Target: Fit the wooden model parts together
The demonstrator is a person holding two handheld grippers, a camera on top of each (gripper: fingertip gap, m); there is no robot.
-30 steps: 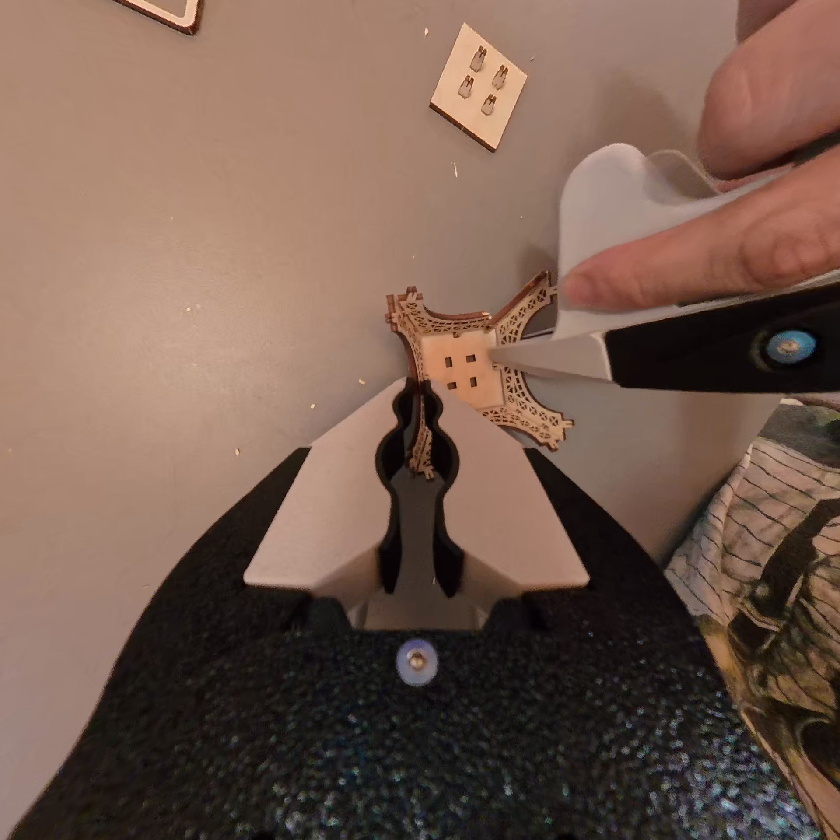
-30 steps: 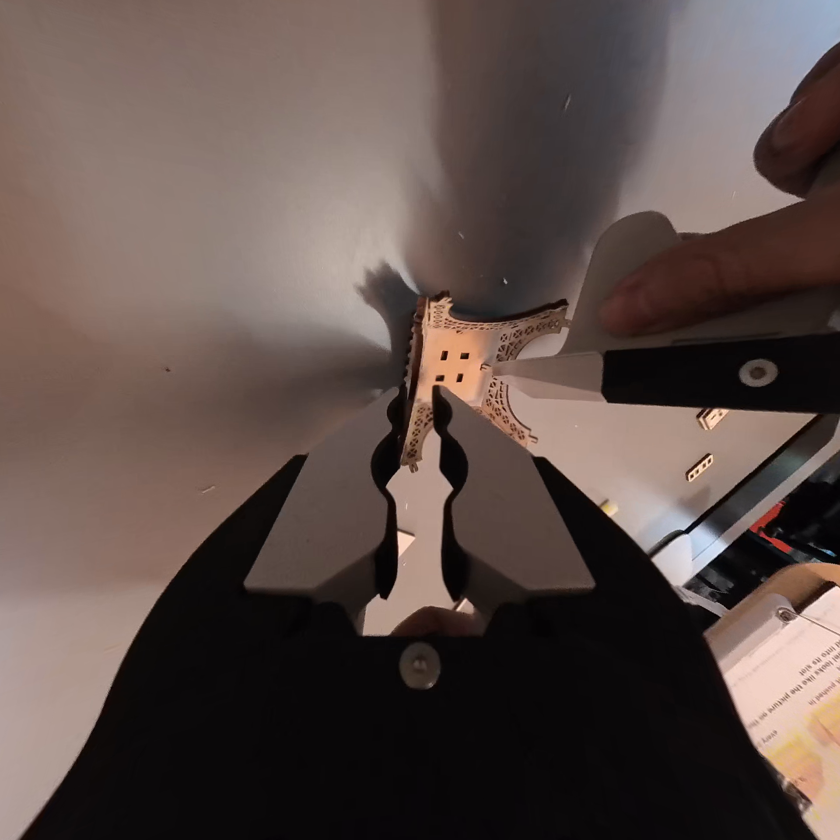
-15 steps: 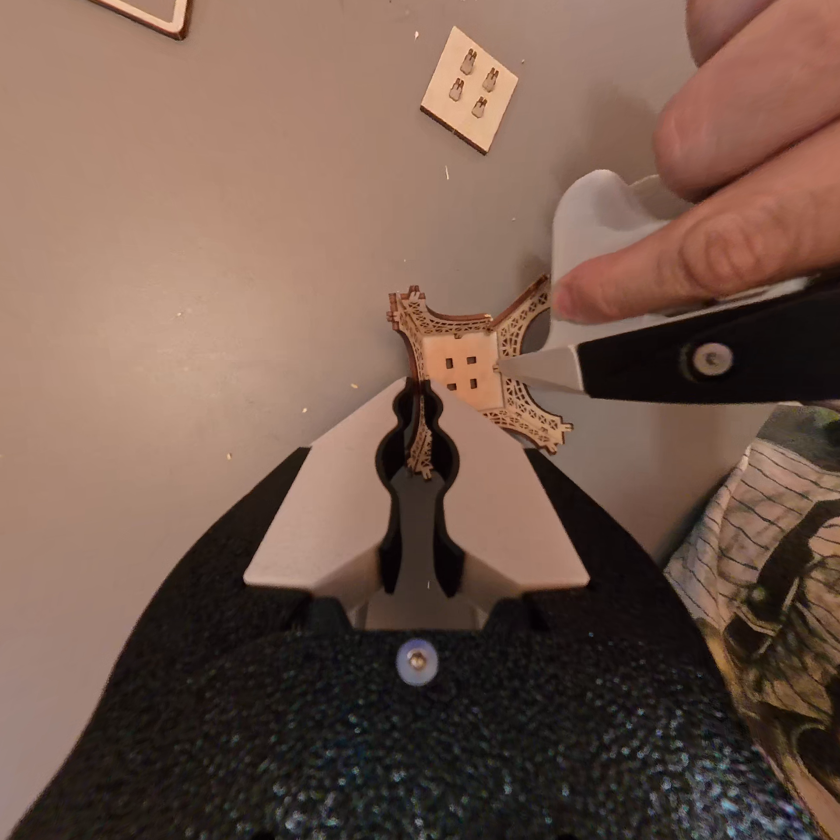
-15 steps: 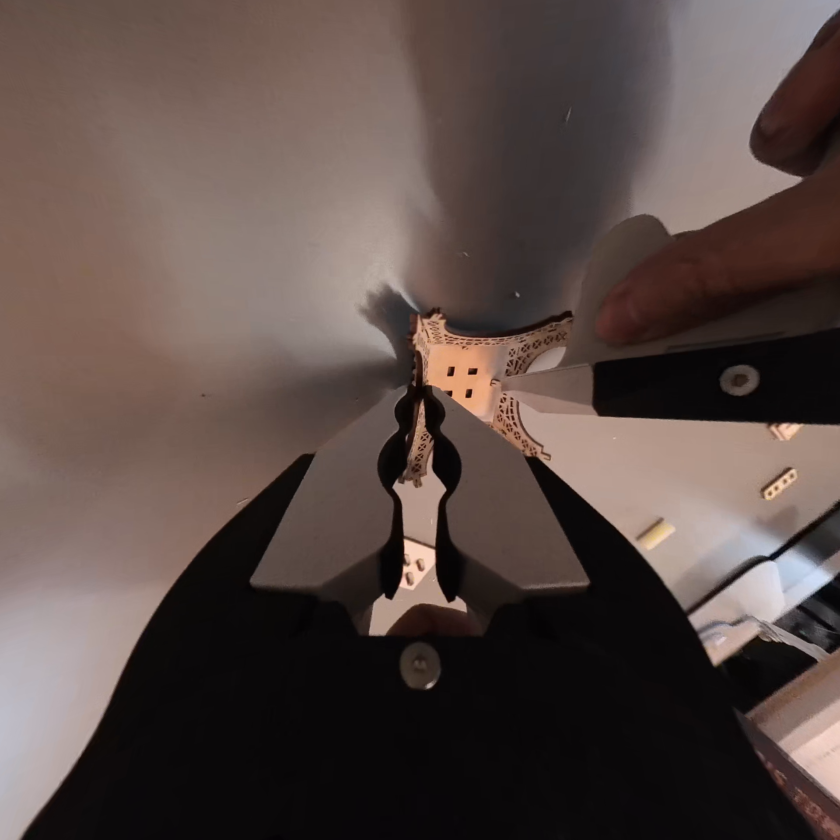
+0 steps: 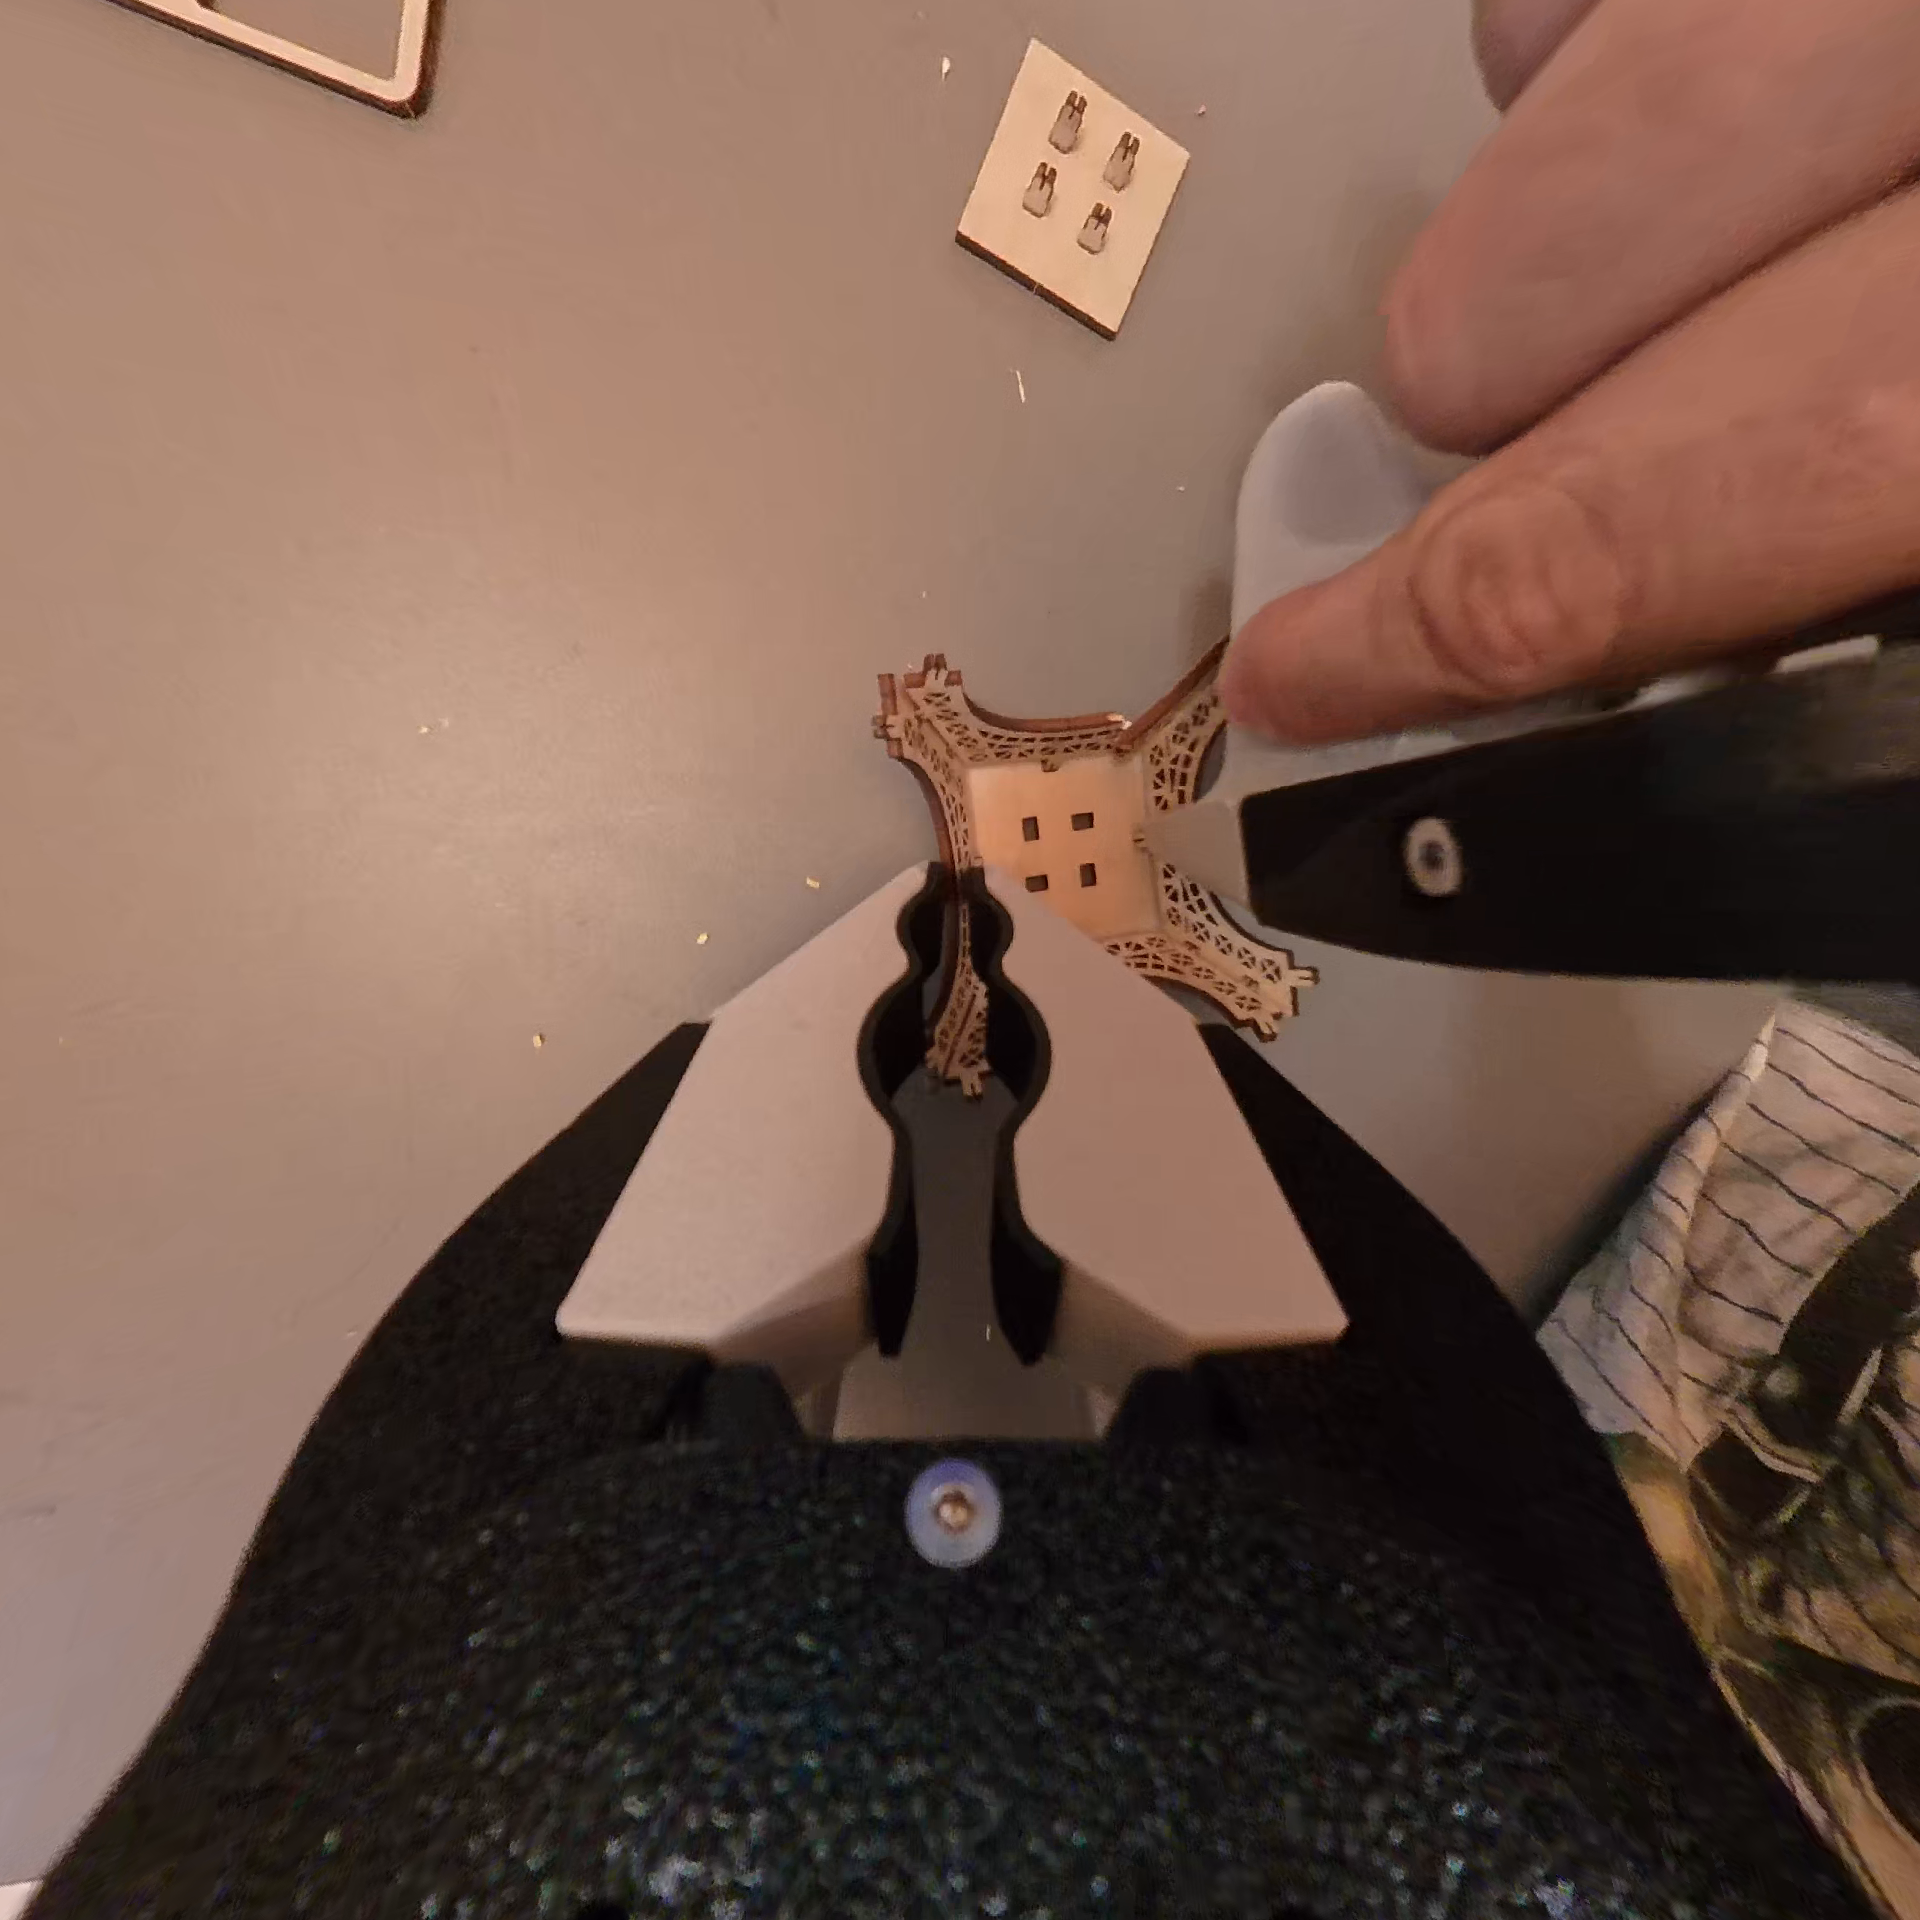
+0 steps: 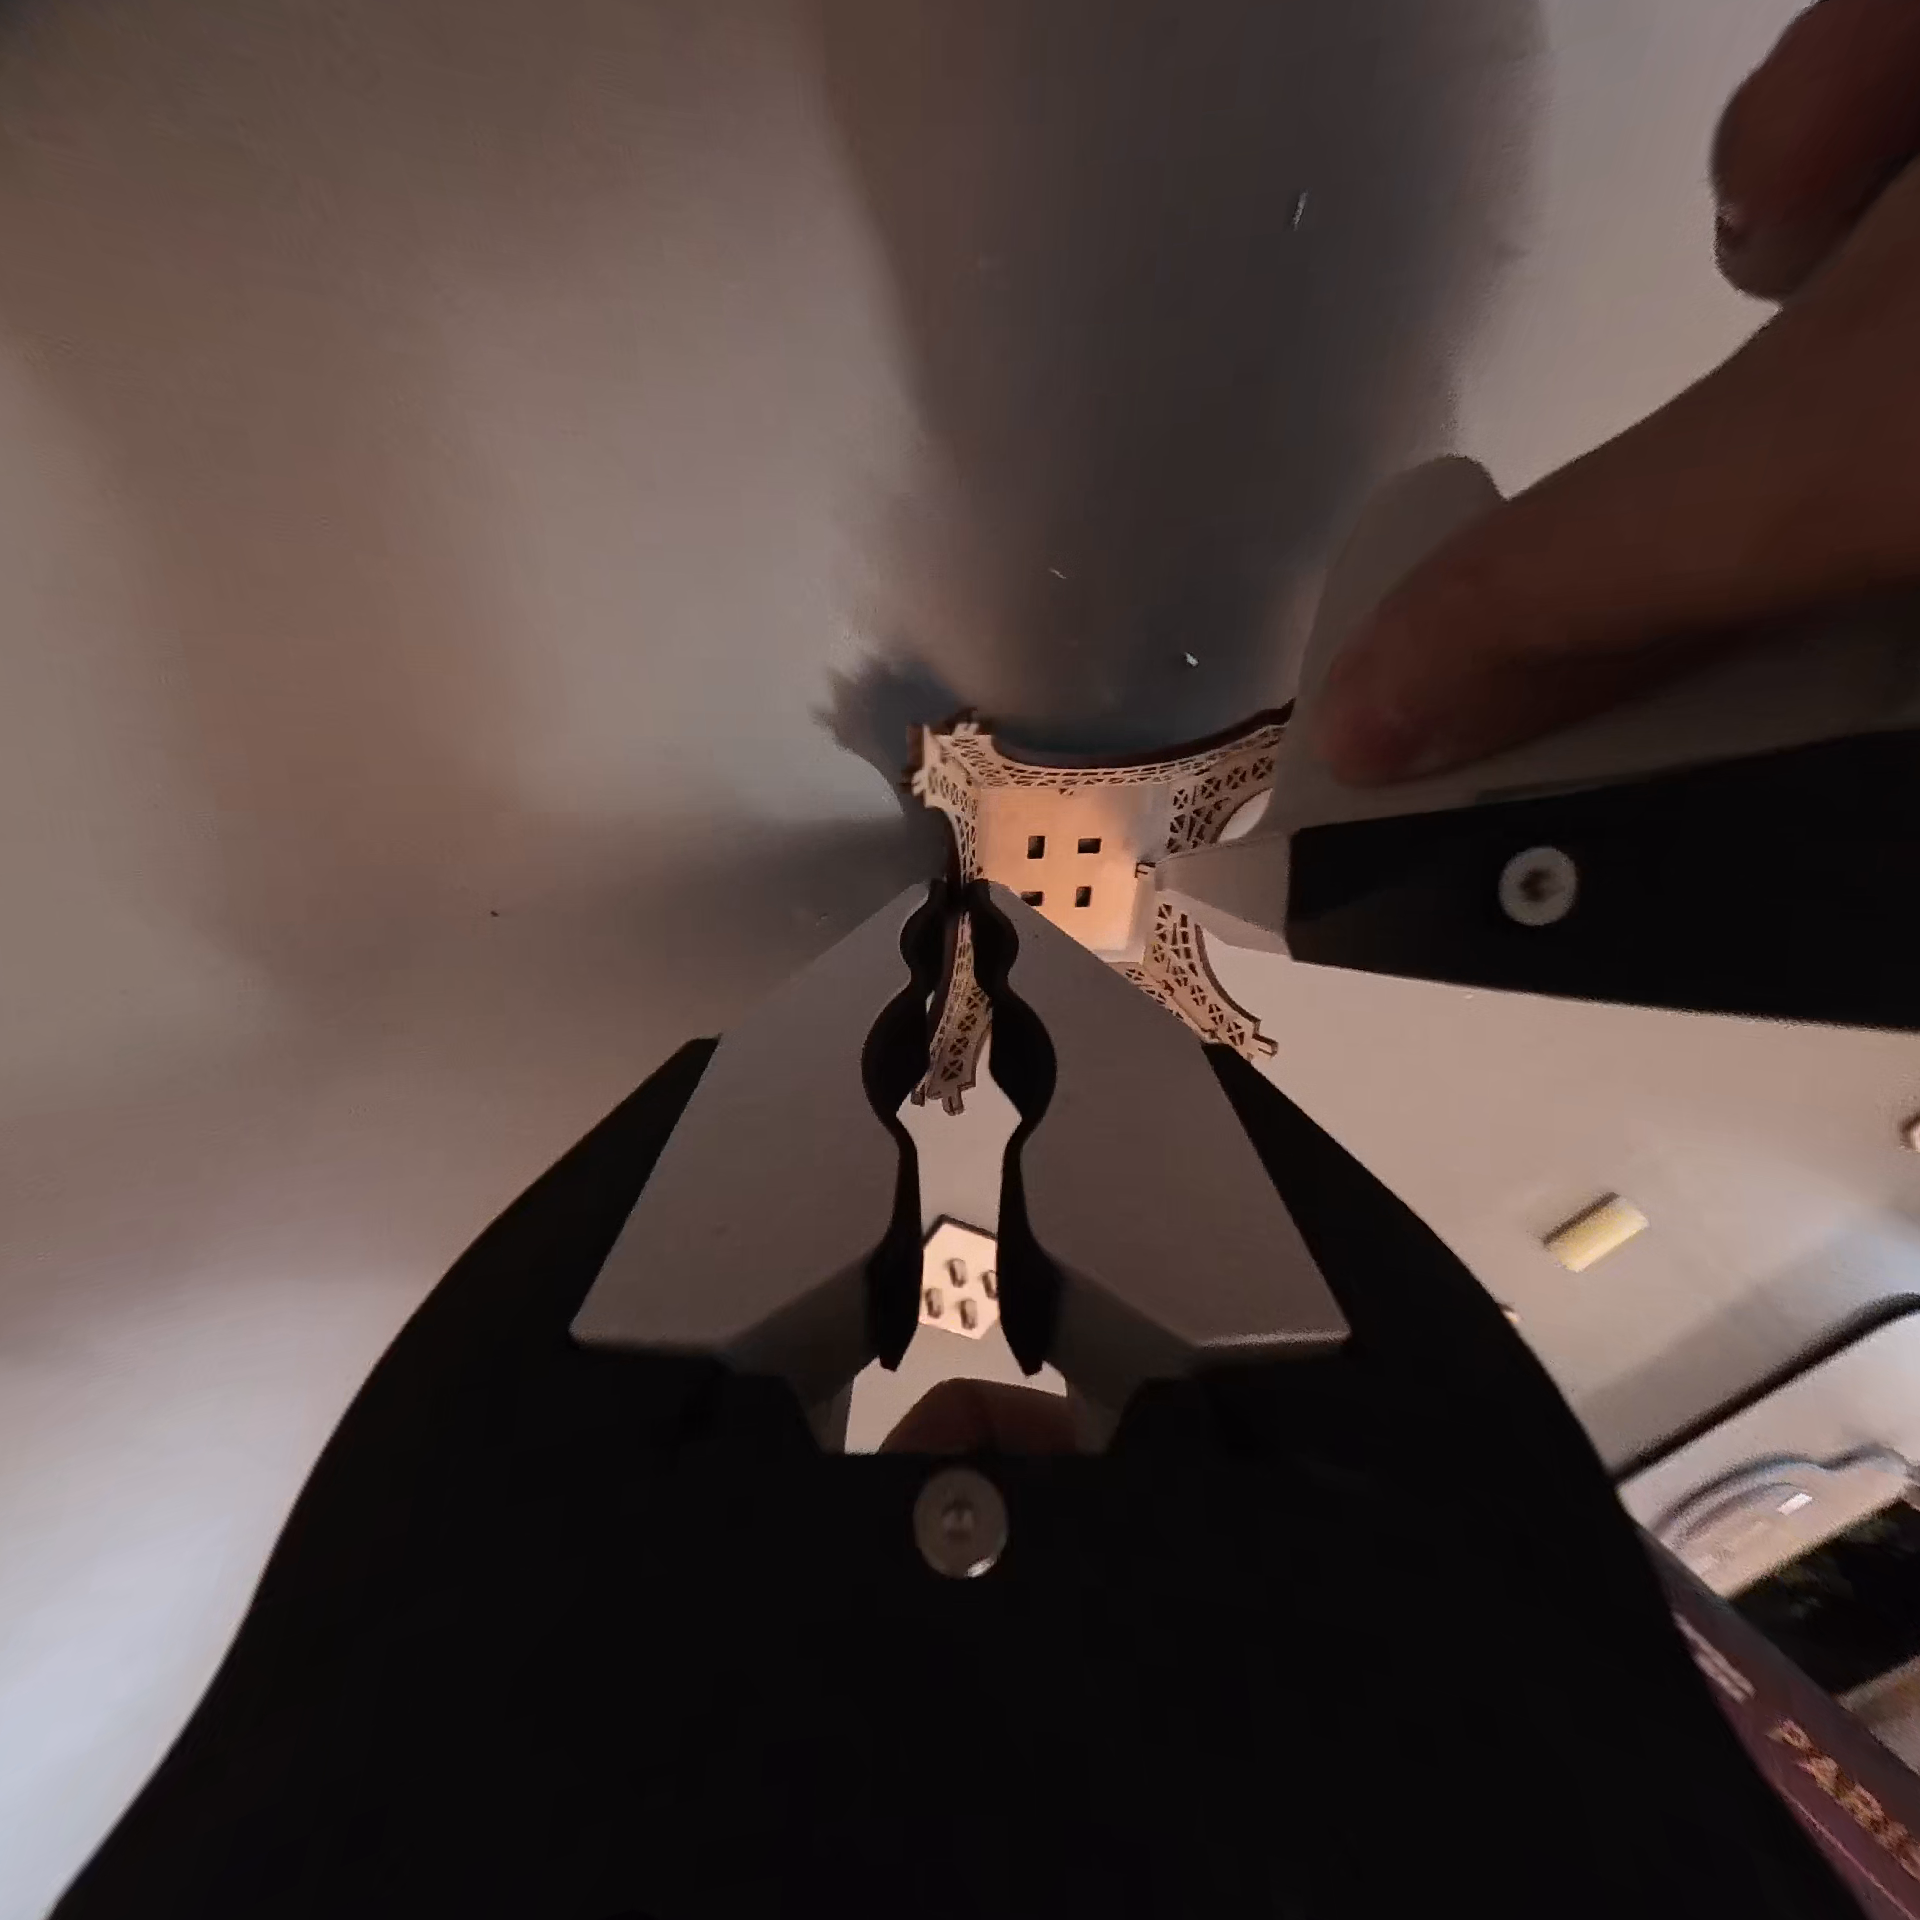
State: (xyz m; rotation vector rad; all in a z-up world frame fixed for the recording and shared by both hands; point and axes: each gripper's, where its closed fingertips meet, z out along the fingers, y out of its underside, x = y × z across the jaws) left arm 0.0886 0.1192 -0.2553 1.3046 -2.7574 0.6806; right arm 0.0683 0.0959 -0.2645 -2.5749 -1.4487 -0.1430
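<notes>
Holding: my left gripper (image 5: pixel 961 883) is clenched on one lattice leg of the tower base (image 5: pixel 1060 842); the leg runs back between the pads.
Other side: my right gripper (image 6: pixel 961 894) is likewise clamped on a leg of the same piece, seen edge-on in its own view.
Cross view: each camera shows the other gripper coming in from the right, its tip touching the corner of the slotted platform. A hand (image 5: pixel 1610 520) lies over it, one finger pressed on its pale finger shell.
Where the piece is: tower base (image 6: pixel 1070 862) carried between both grippers. It looks lifted clear of the desk (image 5: pixel 416 520), though I cannot be sure of that. Four legs splay out, and the platform's four square slots face the cameras.
Loose parts: peg plate (image 5: pixel 1070 187), a square with four small pegs, lies flat on the desk, well apart from the base. A frame offcut (image 5: pixel 312 52) sits at the far corner.
Step, my reading: squaring and steadying the leg assembly; the peg plate is not yet fitted.
Next move calls for: one gripper to keep the base steady while the other lets go and fetches the peg plate. Then line the four pegs up with the four slots and press straight in.
Caution: the lattice is thin, so clamp lightly.
Edge of view: striped cloth (image 5: pixel 1714 1247) at lower right.
</notes>
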